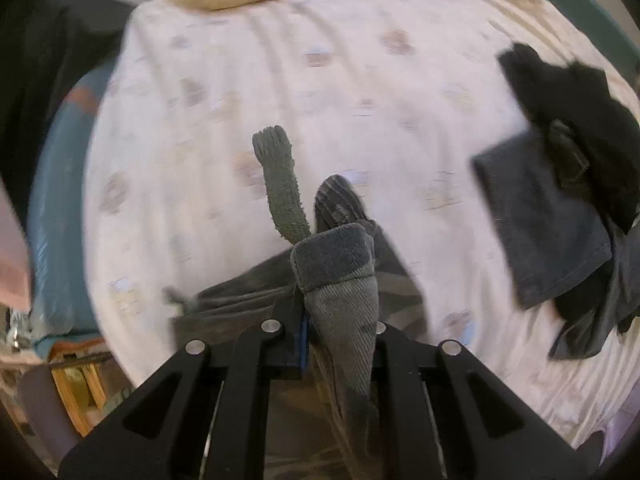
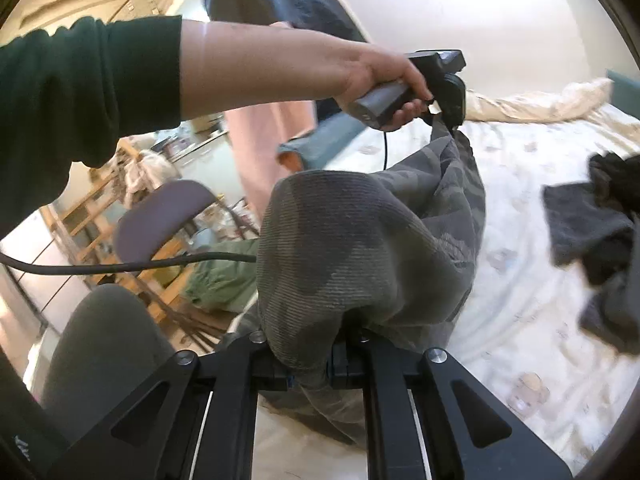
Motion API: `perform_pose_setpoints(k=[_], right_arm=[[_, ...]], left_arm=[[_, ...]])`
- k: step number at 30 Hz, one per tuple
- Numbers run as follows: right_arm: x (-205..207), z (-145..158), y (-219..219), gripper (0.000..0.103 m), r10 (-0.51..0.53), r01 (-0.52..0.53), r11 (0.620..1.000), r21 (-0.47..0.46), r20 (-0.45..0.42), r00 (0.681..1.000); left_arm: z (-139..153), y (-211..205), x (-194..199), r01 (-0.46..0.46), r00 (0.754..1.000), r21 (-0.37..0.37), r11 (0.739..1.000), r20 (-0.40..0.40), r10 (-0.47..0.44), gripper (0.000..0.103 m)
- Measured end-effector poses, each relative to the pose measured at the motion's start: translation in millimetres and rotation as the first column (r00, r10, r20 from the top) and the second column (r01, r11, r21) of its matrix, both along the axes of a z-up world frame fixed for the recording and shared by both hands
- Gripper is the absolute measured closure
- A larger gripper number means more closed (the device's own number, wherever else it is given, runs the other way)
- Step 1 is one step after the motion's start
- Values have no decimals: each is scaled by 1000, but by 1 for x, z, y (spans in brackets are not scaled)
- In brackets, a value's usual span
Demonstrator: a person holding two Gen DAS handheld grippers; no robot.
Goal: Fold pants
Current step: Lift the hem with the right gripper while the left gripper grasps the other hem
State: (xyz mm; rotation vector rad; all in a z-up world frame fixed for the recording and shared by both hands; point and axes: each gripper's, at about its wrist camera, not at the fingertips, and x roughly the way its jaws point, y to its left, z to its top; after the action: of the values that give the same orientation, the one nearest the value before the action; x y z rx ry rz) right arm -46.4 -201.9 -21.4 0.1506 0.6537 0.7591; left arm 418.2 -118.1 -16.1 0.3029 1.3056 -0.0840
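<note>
Above the bed's (image 1: 360,80) near edge, both grippers (image 1: 338,320) (image 2: 316,364) clamp camouflage pants (image 2: 360,240), which should be stretched taut and level before laying down.

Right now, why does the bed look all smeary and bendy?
Left wrist view: the bedsheet smears from motion blur, while the gripped pants stay sharp; the fisheye lens curves the bed's edges. Right wrist view: dark clothes at right blur, and the person's hand looks clearer.

pants (image 2: 360,248) | grey-green camouflage corduroy | bunched, lifted off the bed, hanging between two pinched edges
</note>
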Motion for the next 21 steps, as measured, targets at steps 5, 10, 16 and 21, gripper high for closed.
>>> perform_pose_setpoints(k=[5, 10, 16, 21], right_arm=[[10, -8, 54, 92, 137, -139, 990, -29, -58, 989], [27, -44, 118, 92, 240, -258, 961, -100, -165, 957], [28, -84, 157, 92, 271, -320, 928, -189, -245, 931], [30, -82, 165, 92, 245, -298, 933, -203, -246, 938]], left_arm=[[-3, 101, -12, -80, 997, -76, 994, 8, 81, 95], [-56, 168, -21, -101, 995, -172, 980, -11, 100, 95], [-120, 201, -31, -172, 984, -134, 976, -78, 163, 94], [-104, 211, -42, -183, 983, -207, 961, -30, 181, 69]])
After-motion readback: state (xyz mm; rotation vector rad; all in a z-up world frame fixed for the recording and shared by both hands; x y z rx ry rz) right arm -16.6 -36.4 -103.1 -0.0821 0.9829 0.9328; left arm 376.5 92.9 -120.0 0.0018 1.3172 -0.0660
